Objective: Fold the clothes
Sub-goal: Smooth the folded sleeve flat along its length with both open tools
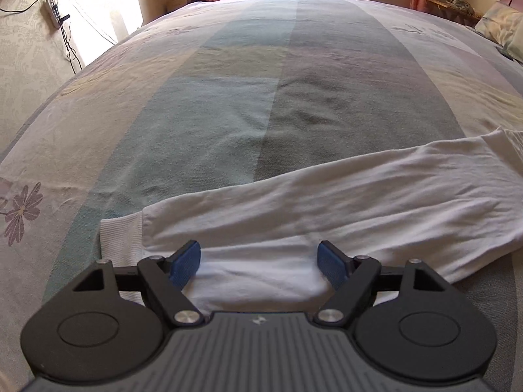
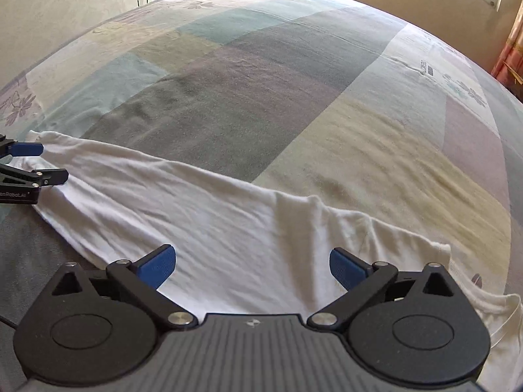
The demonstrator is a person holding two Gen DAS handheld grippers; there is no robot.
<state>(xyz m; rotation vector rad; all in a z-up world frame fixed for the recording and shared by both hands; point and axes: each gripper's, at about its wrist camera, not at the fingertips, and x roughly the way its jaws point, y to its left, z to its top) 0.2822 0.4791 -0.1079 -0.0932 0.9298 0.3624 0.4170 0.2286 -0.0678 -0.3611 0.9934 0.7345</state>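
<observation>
A bed (image 1: pixel 228 114) with a patchwork cover in pale colour blocks carries a white long-sleeved garment (image 2: pixel 202 215), lying flat along its near edge. The right tool (image 2: pixel 252 268) hovers above the cloth, blue pads wide apart; the left tool (image 1: pixel 260 263) stands spread over the folded sleeve, gripping nothing.

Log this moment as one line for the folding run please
stage: fold in progress | white shirt: flat on bed | left gripper: open over cuff end | right gripper: open over shirt body | held: nothing
</observation>
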